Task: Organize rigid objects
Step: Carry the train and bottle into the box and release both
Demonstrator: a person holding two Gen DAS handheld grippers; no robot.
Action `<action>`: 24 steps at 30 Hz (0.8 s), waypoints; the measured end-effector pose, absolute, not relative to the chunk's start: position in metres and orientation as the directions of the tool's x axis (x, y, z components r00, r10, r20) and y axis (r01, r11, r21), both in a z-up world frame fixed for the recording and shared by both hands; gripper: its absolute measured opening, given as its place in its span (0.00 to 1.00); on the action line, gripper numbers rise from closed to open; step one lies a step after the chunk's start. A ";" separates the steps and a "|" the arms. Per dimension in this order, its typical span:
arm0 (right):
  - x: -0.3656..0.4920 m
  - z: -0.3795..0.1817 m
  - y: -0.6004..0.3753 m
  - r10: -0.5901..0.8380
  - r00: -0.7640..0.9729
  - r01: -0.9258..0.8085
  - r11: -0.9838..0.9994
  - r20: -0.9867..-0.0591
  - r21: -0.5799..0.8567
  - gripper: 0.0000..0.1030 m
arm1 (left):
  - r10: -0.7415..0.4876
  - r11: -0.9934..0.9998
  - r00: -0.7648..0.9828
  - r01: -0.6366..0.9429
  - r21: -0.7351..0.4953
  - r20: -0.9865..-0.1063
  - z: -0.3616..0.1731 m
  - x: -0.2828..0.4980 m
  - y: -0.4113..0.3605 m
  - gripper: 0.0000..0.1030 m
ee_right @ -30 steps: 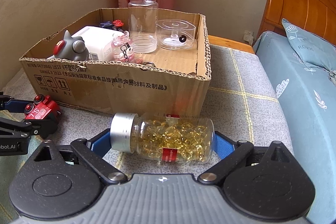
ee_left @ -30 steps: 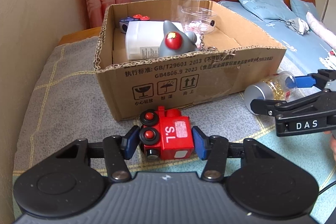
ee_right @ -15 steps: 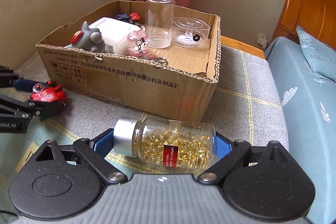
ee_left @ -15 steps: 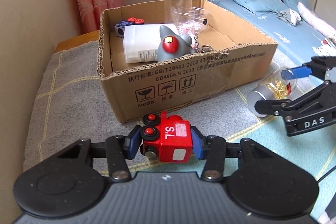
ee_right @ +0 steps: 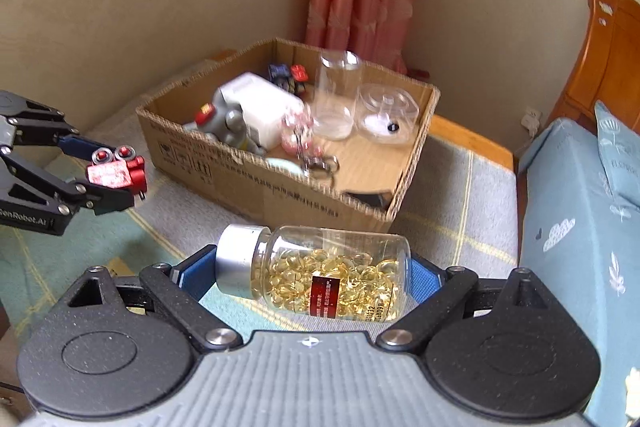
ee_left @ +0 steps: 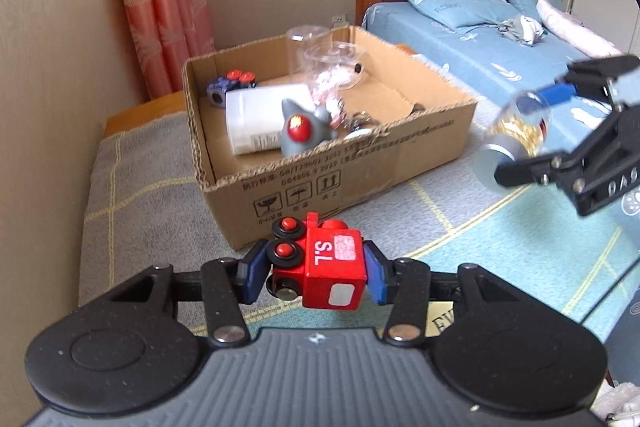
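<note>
My left gripper (ee_left: 316, 273) is shut on a red toy train (ee_left: 324, 269) marked "S.L", held above the blanket just in front of the cardboard box (ee_left: 360, 163). My right gripper (ee_right: 312, 277) is shut on a clear bottle of yellow capsules (ee_right: 320, 277) with a silver cap, gripped end to end and lifted off the blanket. In the right wrist view the left gripper (ee_right: 116, 183) with the train (ee_right: 116, 173) hangs at the left of the box (ee_right: 280, 187). The right gripper (ee_left: 532, 131) with the bottle (ee_left: 512, 143) shows at the right in the left wrist view.
The box holds a white bottle (ee_left: 260, 123), a grey toy with a red eye (ee_left: 304, 131), a small blue toy car (ee_left: 232, 85), two clear plastic containers (ee_right: 336, 95), a pink keychain (ee_right: 298, 133). A bed (ee_left: 480, 47) lies to the right, a wall and curtain (ee_left: 168, 3) behind.
Both grippers have risen with their loads: the train and the capsule bottle left the blanket. The box now looks lower and farther in both views.
</note>
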State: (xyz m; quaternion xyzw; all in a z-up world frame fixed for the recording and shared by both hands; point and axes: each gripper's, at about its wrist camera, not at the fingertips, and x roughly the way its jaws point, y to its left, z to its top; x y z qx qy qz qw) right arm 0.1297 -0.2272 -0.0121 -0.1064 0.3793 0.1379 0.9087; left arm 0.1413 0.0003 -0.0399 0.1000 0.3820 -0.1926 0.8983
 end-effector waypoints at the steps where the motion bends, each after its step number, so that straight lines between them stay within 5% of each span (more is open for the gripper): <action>1: 0.132 -0.005 -0.228 0.178 0.681 -0.338 0.937 -0.710 -0.090 0.94 | -0.274 0.904 0.636 0.426 0.032 -0.721 -0.037 0.140 0.000 0.46; 24: 0.239 0.004 -0.221 0.115 0.726 -0.282 0.949 -0.678 -0.141 1.00 | -0.254 0.908 0.721 0.407 0.098 -0.644 0.013 0.133 0.005 0.46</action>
